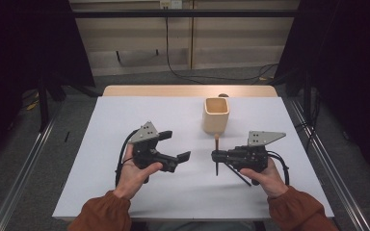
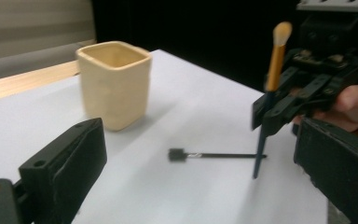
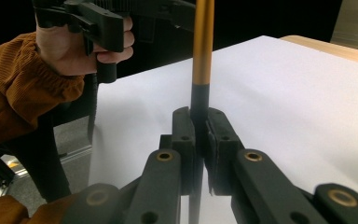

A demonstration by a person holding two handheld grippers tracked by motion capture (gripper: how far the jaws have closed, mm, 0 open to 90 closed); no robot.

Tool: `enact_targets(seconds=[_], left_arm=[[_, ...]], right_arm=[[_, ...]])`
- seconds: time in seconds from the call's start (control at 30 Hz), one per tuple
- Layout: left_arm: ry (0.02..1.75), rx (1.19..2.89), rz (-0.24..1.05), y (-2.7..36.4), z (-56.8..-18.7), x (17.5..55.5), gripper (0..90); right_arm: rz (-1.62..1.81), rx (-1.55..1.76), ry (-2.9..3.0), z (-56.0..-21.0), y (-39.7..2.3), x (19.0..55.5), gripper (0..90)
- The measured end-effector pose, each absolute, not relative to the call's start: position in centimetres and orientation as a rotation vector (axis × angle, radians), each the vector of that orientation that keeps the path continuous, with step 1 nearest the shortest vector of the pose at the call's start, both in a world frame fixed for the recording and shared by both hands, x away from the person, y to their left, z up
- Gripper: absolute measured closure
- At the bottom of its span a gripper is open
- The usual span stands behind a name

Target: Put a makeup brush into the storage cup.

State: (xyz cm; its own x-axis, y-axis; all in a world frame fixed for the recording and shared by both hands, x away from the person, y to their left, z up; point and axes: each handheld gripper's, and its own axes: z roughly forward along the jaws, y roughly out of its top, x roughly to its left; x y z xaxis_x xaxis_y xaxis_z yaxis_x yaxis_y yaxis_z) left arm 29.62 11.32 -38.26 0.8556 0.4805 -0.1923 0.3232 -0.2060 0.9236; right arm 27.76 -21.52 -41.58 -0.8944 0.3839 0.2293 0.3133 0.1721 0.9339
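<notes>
Toward the left edge of the white-covered table (image 1: 125, 192), the left gripper (image 1: 176, 146) stood with its black jaws spread wide and nothing between them, lying well clear of everything else. Near the middle of the far edge sat the cream-coloured square ceramic cup (image 1: 216, 114), upright and empty as far as could be seen. Just in front of it, the right gripper (image 1: 215, 156) had its jaws clamped tight on the dark lower shaft of a slim makeup brush with a golden handle and pale tip (image 1: 217, 154), held roughly upright with its lower end on or just above the table. A second thin black brush (image 2: 209, 155) lay flat on the table beside it. The step in hand looked like carrying the gripped brush to the cup; the next move would call for lifting it above the rim and centring it over the opening before letting go.
</notes>
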Motion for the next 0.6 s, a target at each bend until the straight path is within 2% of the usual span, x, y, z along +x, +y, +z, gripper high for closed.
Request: enact_targets(seconds=[0.6], left_arm=[[0.738, 1.778, 0.315, 16.1, -40.4, 28.5, 2.8]], right_arm=[[1.844, 0.719, 2.331, -41.3, -22.0, 28.0, 83.3]])
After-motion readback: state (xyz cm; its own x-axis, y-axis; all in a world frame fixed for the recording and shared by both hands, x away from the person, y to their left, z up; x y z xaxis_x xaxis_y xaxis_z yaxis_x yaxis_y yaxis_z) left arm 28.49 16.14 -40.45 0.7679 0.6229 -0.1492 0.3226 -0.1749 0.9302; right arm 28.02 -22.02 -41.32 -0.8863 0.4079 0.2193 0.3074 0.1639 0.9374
